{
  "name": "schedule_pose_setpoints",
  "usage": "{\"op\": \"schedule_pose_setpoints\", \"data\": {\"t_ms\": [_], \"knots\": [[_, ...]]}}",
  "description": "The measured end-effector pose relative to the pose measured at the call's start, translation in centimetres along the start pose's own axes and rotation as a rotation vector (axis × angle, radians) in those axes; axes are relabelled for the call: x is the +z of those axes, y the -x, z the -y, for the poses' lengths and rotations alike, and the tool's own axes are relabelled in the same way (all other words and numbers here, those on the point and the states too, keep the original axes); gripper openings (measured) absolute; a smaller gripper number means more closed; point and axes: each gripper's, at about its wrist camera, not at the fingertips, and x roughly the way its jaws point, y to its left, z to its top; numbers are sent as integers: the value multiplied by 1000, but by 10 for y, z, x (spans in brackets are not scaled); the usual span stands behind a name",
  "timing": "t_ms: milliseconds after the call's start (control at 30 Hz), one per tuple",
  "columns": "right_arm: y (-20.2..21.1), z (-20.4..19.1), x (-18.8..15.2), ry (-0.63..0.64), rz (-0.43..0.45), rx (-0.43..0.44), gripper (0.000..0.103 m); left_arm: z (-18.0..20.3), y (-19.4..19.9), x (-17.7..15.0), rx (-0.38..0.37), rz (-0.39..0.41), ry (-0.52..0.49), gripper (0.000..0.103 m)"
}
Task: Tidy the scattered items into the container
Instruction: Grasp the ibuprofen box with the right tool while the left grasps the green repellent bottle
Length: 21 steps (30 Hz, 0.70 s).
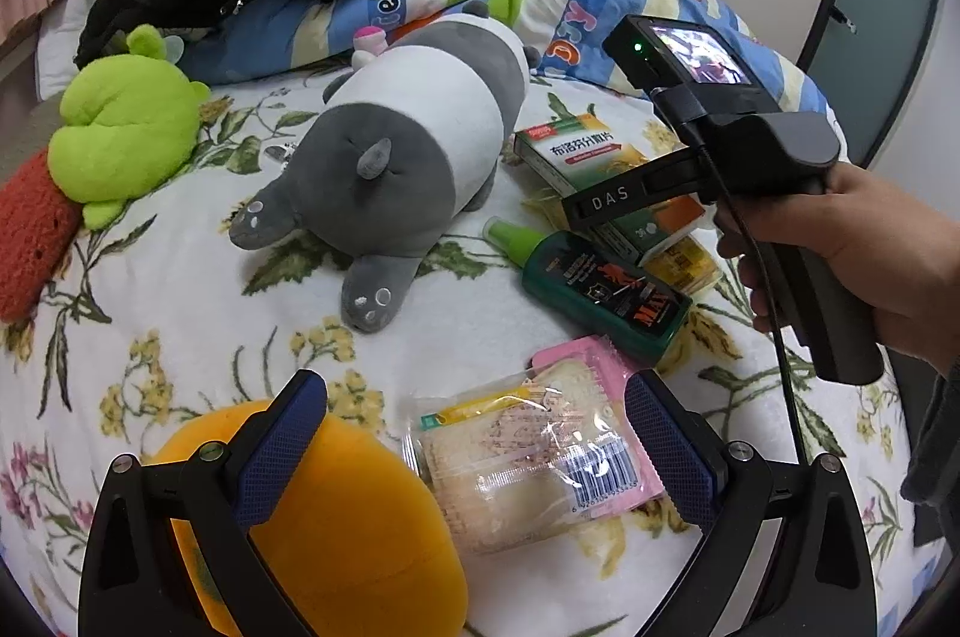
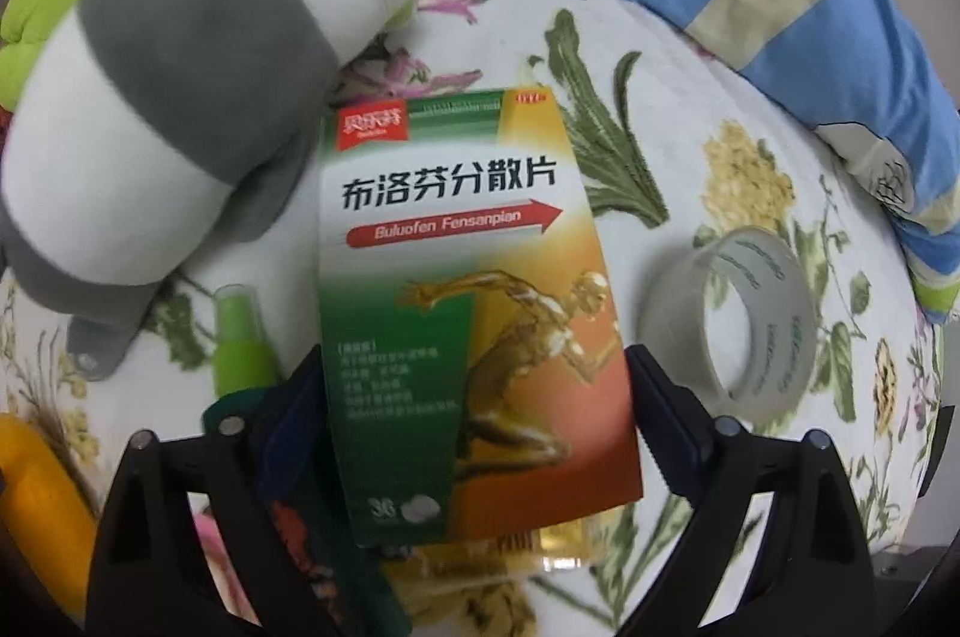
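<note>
1. The right gripper (image 2: 474,391) points steeply down over the medicine box (image 2: 462,289), its jaws spread wide on either side of the box with no pressure on it. The box lies on the floral bed cover (image 2: 690,54), its near end propped on a yellow packet (image 1: 684,265) and its left edge just beside the green spray bottle (image 1: 600,286). If the jaws come together here, the left finger could catch the bottle as well and drag both.

2. The box is light cardboard and lies tilted. A squeeze across its broad faces may crush it, and a grip low on one end may let it pivot and slip out.

3. The panda plush (image 2: 180,96) lies close against the box's upper left corner. Lifting the box may nudge the plush.

4. The left gripper (image 1: 474,445) hovers released above the wrapped bread packet (image 1: 516,469), with the orange plush (image 1: 336,523) under its left finger. Closing there could pinch plush instead of packet, and the slick wrapper could slide free.

5. The tape roll (image 2: 732,319) sits to the right, apart from the box, so it seems safe.

6. No container shows in either view, so the carry cannot be judged, and the cable trailing from the right gripper could snag on the way.
</note>
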Motion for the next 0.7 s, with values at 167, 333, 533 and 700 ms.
{"op": "schedule_pose_setpoints", "data": {"t_ms": [167, 333, 533, 700], "knots": [[5, -2, 0, 2, 28, 31, 88, 0, -5, 0, 8, -12, 3, 100], [31, 7, -7, -43, 103, 83, 87, 5, -7, 3, 2, -20, 12, 100], [61, 23, -26, -73, 158, 130, 87, 26, -16, 14, -26, -36, 25, 100], [80, 56, -41, -117, 197, 122, 87, 62, -36, 31, -36, -58, 64, 100]]}}
